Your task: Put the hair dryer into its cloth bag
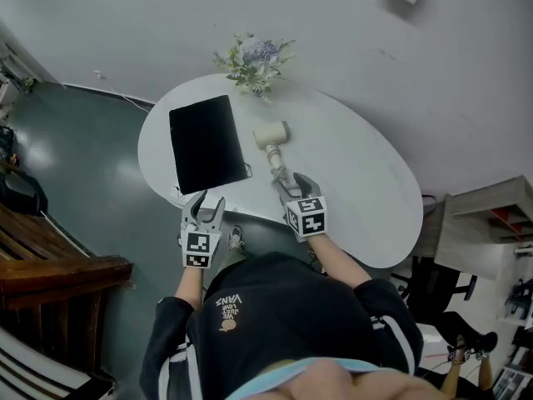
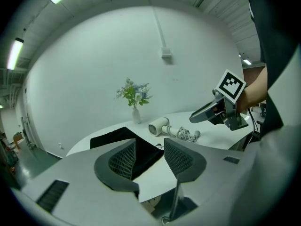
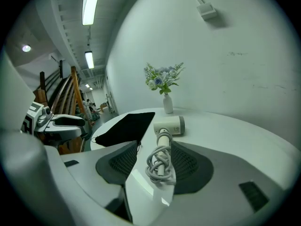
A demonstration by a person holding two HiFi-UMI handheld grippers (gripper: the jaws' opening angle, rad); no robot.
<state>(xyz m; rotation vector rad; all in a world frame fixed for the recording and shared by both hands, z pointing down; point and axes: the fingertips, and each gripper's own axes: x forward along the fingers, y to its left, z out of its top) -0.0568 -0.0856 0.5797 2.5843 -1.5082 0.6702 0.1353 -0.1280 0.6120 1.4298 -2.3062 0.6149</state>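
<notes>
Lying straight ahead of the right gripper [image 1: 293, 187], the hair dryer [image 1: 271, 136] runs lengthwise away from it, coiled cord [image 3: 160, 164] at its parted jaws, head farthest; left gripper [image 1: 204, 207], also parted, faces the cloth bag [image 1: 206, 142].

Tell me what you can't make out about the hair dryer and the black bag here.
- Cloth bag mouth: head view, too small and uniformly black to find the opening.
- Bag's near corner: left gripper view, behind the left gripper.
- Hair dryer cord: head view, partly under the right gripper.
</notes>
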